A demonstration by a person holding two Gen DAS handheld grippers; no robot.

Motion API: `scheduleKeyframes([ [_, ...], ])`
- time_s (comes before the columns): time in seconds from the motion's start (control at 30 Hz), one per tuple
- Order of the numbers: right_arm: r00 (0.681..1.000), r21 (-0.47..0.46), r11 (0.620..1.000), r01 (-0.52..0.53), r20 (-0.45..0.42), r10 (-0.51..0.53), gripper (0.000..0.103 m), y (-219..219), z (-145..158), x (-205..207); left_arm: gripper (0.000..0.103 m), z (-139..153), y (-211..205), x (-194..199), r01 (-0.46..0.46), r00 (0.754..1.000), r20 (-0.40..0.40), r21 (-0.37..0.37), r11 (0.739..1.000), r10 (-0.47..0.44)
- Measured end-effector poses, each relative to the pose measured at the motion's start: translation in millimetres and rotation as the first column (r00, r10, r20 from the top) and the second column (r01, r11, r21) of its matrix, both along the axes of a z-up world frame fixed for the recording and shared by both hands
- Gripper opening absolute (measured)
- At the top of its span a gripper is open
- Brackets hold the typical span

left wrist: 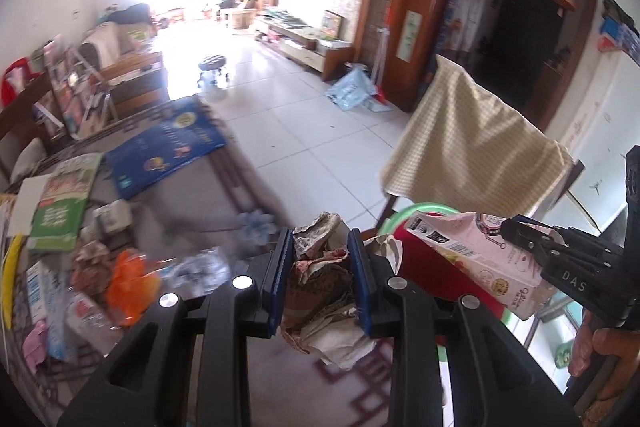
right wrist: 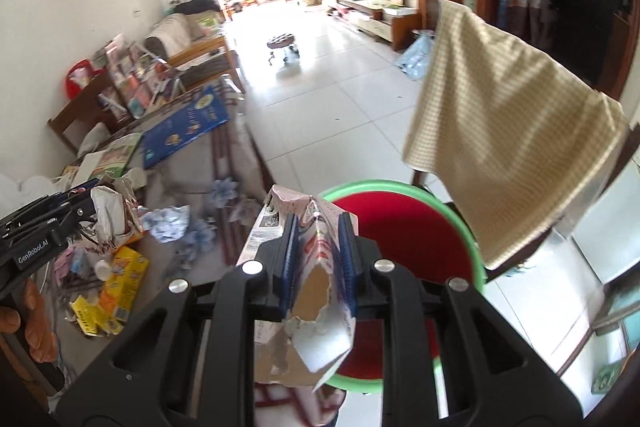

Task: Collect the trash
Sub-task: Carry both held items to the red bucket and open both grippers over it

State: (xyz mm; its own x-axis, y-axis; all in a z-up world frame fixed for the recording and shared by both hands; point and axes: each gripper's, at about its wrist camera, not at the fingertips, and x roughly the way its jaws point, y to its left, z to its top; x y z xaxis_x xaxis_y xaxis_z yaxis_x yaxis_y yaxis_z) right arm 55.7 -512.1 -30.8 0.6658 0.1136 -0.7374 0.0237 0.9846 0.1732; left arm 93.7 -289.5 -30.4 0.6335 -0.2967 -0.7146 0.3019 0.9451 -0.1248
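My left gripper [left wrist: 322,251] is shut on a crumpled wad of printed paper [left wrist: 320,283], held near the table's edge beside the bin. My right gripper [right wrist: 318,239] is shut on a torn, flattened pink drink carton [right wrist: 308,307], held over the near rim of a round bin with a green rim [right wrist: 400,185] and red inside. In the left wrist view the same carton [left wrist: 472,251] hangs in the right gripper [left wrist: 516,231] above the bin [left wrist: 424,207]. The right wrist view shows the left gripper [right wrist: 86,205] at the left with the crumpled paper [right wrist: 114,215].
The table [right wrist: 192,187] holds more litter: yellow boxes [right wrist: 120,279], crumpled blue paper [right wrist: 168,221], an orange wrapper [left wrist: 130,277], clear plastic, books. A chair draped with a beige checked cloth [right wrist: 508,115] stands right behind the bin. White tiled floor [left wrist: 304,131] stretches beyond.
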Motion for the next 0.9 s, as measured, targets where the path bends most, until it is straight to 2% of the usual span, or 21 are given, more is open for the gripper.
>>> scheduleKeyframes([
  [0.07,1.0,-0.009,0.999,0.031,-0.008,-0.031,0.021,-14.6,-2.9,-2.4,0.026,-7.1,-25.7,4.8,0.045,0.999,-0.021,-0.005,0.999,-0.045],
  [0.3,0.993,-0.027,0.993,0.111,-0.046,-0.112,0.021,-56.2,-18.7,-12.8,0.027,-33.6,-75.6,17.6,0.136,0.984,-0.113,-0.031,0.99,-0.139],
  [0.37,0.99,-0.037,0.991,0.125,-0.053,-0.127,0.022,-62.4,-22.4,-14.9,0.039,-37.3,-85.8,19.1,0.155,0.981,-0.119,-0.022,0.988,-0.156],
  [0.4,0.99,-0.044,0.99,0.131,-0.055,-0.133,0.022,-63.4,-21.5,-13.7,0.051,-37.8,-90.9,18.3,0.156,0.981,-0.111,-0.013,0.988,-0.157],
  [0.43,0.988,-0.05,0.988,0.144,-0.057,-0.147,0.022,-65.3,-22.9,-13.6,0.059,-36.9,-91.7,18.6,0.155,0.983,-0.102,-0.01,0.988,-0.155],
  [0.47,0.986,-0.049,0.987,0.152,-0.061,-0.155,0.025,-67.9,-23.5,-12.9,0.06,-35.6,-93.3,18.0,0.157,0.983,-0.093,-0.013,0.988,-0.157],
  [0.57,0.983,-0.06,0.983,0.173,-0.055,-0.176,0.045,-65.1,-22.0,-12.7,0.065,-34.0,-93.7,17.6,0.159,0.984,-0.081,-0.001,0.987,-0.158],
  [0.8,0.988,-0.144,0.977,0.156,0.011,-0.156,0.056,-37.1,2.5,-7.4,0.069,-21.9,-65.8,13.9,0.108,0.993,-0.039,0.003,0.994,-0.108],
  [0.9,0.99,-0.18,0.974,0.139,0.047,-0.133,0.058,-21.7,16.1,-5.3,0.07,-17.8,-45.6,12.7,0.074,0.997,-0.024,0.006,0.997,-0.074],
])
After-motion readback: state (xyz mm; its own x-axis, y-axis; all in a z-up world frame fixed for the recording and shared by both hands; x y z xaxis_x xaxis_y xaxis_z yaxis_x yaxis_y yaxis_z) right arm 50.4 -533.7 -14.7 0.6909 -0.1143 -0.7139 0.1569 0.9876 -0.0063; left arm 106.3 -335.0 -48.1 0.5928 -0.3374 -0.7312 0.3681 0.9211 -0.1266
